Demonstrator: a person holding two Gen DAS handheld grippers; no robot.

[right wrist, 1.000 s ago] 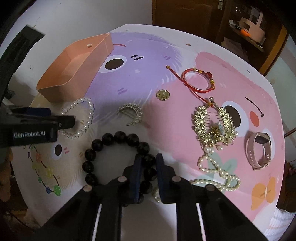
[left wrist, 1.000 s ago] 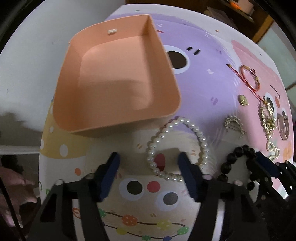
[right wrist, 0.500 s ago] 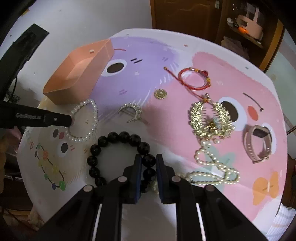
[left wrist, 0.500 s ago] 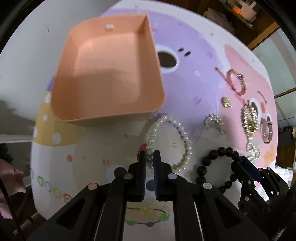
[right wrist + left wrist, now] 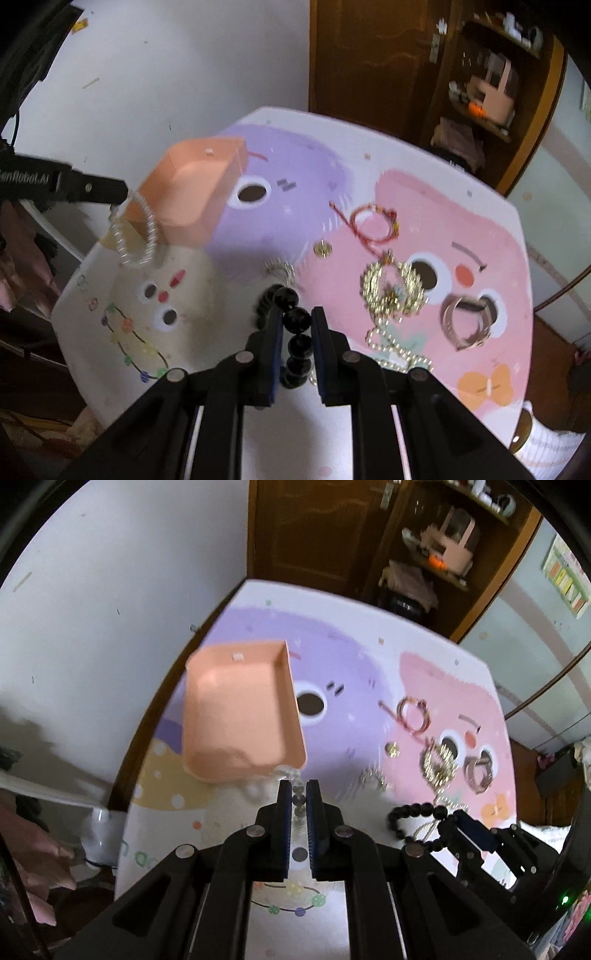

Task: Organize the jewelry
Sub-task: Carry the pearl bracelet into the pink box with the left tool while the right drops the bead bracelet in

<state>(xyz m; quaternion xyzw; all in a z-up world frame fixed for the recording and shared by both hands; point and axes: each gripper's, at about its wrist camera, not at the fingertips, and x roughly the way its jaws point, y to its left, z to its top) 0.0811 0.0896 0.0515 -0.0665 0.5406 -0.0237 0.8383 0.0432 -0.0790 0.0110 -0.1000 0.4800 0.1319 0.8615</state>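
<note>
Left gripper (image 5: 299, 794) jaws pressed together on the pearl bracelet (image 5: 135, 230), beads pinched between the blue pads; rest of the loop hangs below and beyond the tips, blurred in the left wrist view. From the right wrist view the bracelet dangles off the left gripper's tip, clear of the mat, just in front of the near corner of the orange tray (image 5: 240, 709).

Right gripper (image 5: 297, 319) clamped on the black bead bracelet (image 5: 297, 332): a run of beads sits between the two fingers, more beads bunch up just past the left fingertip, lifted above the mat. In the left wrist view the black strand hangs from the right gripper at lower right.

Cartoon mat (image 5: 480, 229) under everything, covering the table. Just beyond the right gripper tips, a small silver crescent piece (image 5: 279, 267), blurred. To the right of the tips, gold leaf-shaped hair comb (image 5: 391, 291) with a pearl-and-gold chain (image 5: 399, 354) trailing toward the near edge. Pink watch (image 5: 467, 325) further right, near the mat's edge. Past the comb, a small gold coin-like charm (image 5: 322, 249), then the red cord bracelet (image 5: 373, 225) on the pink patch.

Tray sits on the purple/yellow area at far left of the mat, inside bare apart from a small white tab on its far wall.

Background: white wall, brown wooden door (image 5: 369, 59), shelf with clutter at upper right.
</note>
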